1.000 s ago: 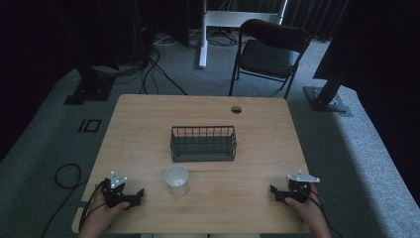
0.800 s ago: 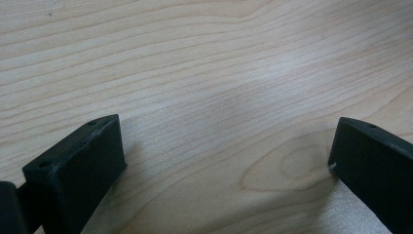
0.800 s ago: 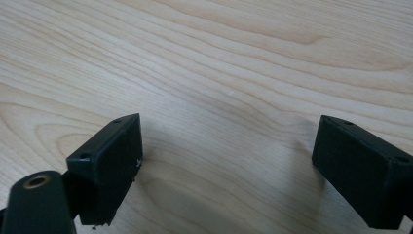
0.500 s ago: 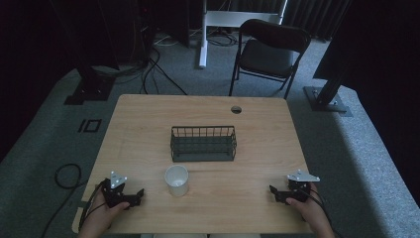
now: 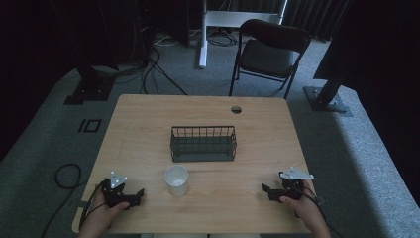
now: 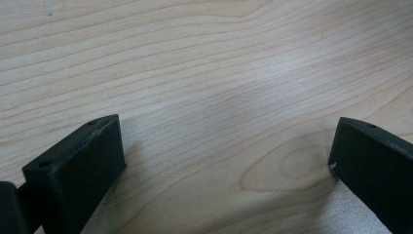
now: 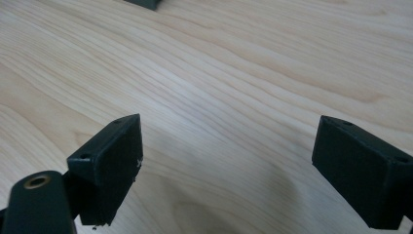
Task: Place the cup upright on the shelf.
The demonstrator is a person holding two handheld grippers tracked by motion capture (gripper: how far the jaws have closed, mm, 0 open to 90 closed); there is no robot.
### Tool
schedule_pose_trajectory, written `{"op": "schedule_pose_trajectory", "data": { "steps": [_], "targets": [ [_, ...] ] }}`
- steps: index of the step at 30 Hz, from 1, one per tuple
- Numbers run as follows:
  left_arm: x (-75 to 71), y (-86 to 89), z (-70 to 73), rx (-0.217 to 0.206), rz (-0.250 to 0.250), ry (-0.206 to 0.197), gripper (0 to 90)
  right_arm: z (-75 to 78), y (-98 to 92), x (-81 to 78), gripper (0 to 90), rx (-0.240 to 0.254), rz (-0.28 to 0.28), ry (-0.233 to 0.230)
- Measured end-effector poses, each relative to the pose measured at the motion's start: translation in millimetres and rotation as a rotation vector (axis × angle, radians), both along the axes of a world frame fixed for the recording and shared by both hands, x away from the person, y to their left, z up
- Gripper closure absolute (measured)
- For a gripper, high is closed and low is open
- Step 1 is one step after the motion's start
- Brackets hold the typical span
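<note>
A white cup [image 5: 177, 180] stands upright on the wooden table [image 5: 148, 124], just in front of a dark wire basket [image 5: 203, 143] at the table's middle. My left gripper [image 5: 139, 197] rests at the near left corner, a hand's width left of the cup, held by a hand. Its jaws stand wide apart over bare wood in the left gripper view, left gripper [image 6: 226, 161] open. My right gripper [image 5: 266, 191] rests at the near right, pointing left toward the cup. The right gripper [image 7: 226, 161] is open too, with nothing between its jaws.
A cable hole [image 5: 236, 109] sits near the table's far edge. Behind the table stand a black folding chair [image 5: 267, 54] and a white desk leg [image 5: 202, 34]. Cables [image 5: 148, 69] lie on the grey carpet at far left. A dark basket corner [image 7: 143, 4] shows at the top of the right gripper view.
</note>
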State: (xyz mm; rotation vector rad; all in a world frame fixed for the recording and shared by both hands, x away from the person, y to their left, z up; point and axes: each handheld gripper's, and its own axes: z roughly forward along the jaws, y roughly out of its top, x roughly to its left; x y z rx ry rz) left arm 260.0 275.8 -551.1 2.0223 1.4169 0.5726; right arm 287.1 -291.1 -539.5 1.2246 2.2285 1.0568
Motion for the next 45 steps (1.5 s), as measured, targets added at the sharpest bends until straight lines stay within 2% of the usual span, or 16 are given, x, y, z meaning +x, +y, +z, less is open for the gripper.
{"op": "schedule_pose_trajectory", "data": {
  "steps": [19, 45],
  "targets": [
    [0.0, 0.0, 0.0, 0.0, 0.0, 0.0, 0.0, 6.6, 36.8, 6.5, 11.0, 0.031, 0.139, -0.024],
    [0.0, 0.0, 0.0, 0.0, 0.0, 0.0, 0.0, 14.9, 79.9, 9.3, 11.0, 0.055, 0.264, -0.036]
  ]
}}
